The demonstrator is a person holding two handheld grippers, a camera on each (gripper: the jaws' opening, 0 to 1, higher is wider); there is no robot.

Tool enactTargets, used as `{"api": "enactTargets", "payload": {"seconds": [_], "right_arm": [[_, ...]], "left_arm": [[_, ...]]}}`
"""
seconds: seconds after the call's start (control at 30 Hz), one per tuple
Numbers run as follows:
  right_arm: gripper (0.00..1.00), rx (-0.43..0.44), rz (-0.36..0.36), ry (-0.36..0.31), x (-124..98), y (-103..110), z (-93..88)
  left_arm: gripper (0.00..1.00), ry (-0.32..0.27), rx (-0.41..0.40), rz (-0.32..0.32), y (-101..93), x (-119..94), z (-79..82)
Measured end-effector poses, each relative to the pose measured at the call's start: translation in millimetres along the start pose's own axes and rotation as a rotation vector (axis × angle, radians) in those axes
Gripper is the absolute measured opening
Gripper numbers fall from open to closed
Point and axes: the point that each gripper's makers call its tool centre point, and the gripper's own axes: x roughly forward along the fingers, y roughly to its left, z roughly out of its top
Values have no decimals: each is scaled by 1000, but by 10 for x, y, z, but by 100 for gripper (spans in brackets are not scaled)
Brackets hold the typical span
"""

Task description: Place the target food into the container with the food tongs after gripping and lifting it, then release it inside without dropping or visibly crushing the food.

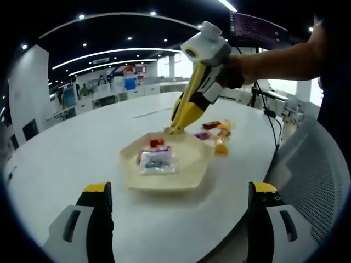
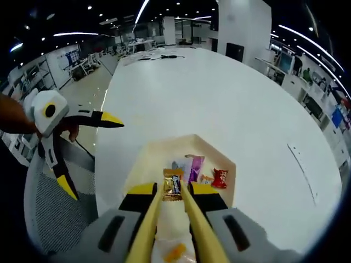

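My right gripper (image 2: 174, 193) has the food tongs (image 2: 164, 230) squeezed between its jaws, and the tong tips pinch a small wrapped snack (image 2: 173, 184) w/ gold-brown ends and a dark middle panel. There's print on that panel but too small to read. Snack's long axis runs along the tongs, pointing away from me, upright in the right gripper view. It hangs over the near part of the cream hexagonal container (image 2: 219, 150); can't tell if it touches the floor.

Just past it in the container: a purple packet (image 2: 194, 166), a pale bluish one beside it, and a red packet (image 2: 220, 177) w/ white lettering, unreadable. An orange candy (image 2: 176, 252) lies on the table below the tongs, near the lens.

My left gripper (image 1: 178, 194) hangs w/ jaws wide, nothing between them, short of the container's near rim. In its view the yellow tongs slant down to the far rim.

Beyond the container, a small scatter of red, purple & orange wrapped sweets (image 1: 216, 131) on the white table (image 1: 66, 159).
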Motion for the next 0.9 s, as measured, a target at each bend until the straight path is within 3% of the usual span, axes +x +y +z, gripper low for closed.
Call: {"api": "enactTargets", "payload": {"seconds": [0.33, 0.9], "right_arm": [[23, -57, -3, -22, 33, 48, 56], [26, -47, -18, -77, -136, -48, 53]], "left_arm": [[100, -4, -2, 5, 8, -3, 8], [100, -1, 2, -8, -22, 1, 9]]}}
